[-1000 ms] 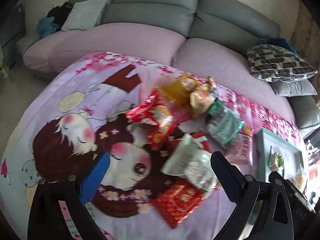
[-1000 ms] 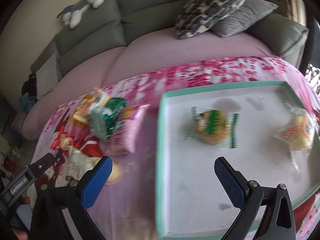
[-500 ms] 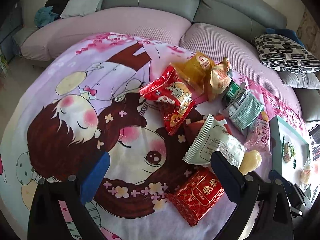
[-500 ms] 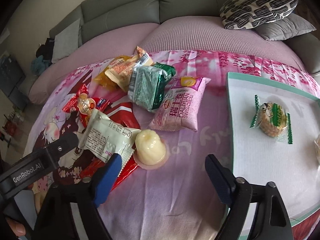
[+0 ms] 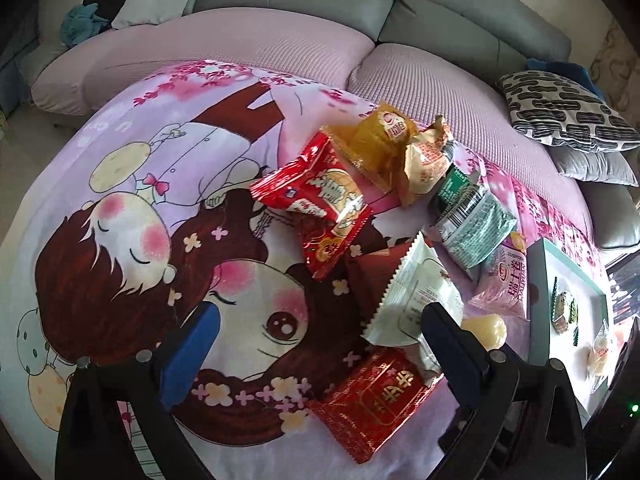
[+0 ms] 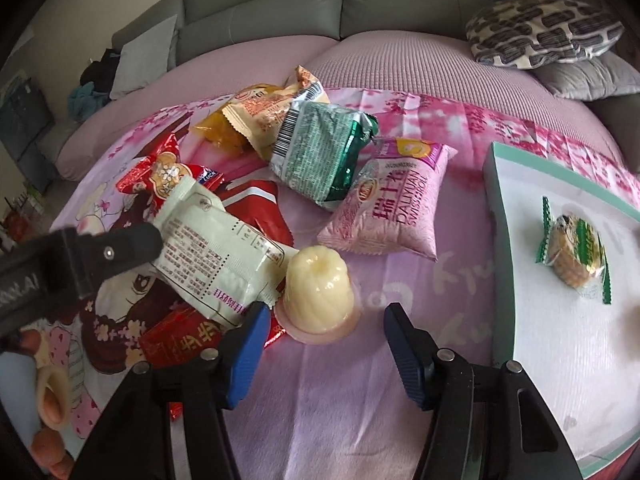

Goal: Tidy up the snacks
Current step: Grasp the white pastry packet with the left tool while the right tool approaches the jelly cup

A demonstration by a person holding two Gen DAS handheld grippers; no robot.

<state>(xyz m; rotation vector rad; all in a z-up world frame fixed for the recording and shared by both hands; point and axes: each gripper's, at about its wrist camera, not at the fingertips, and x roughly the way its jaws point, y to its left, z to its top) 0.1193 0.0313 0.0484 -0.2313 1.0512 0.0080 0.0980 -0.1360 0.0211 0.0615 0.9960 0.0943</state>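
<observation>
right gripper [image 6: 322, 344] partly open, fingers [image 6: 244, 354] just closing in, flanking yellow jelly cup [image 6: 318, 292] without contact; cup upright on cartoon-print cloth [image 6: 352, 408], between white packet [image 6: 216, 248] and teal-rimmed tray [image 6: 490, 184]. left gripper [image 5: 316, 344] wide open, empty, above red packet [image 5: 376, 394].

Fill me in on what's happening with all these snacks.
A person with a gripper in each hand is sorting snacks from a pile on a cartoon blanket into a white tray. Two wrapped snacks already lie in the tray. The right gripper, its jaws just closing, straddles a pale jelly cup without pressing it yet. The left gripper hangs open over the pile, holding nothing.
</observation>
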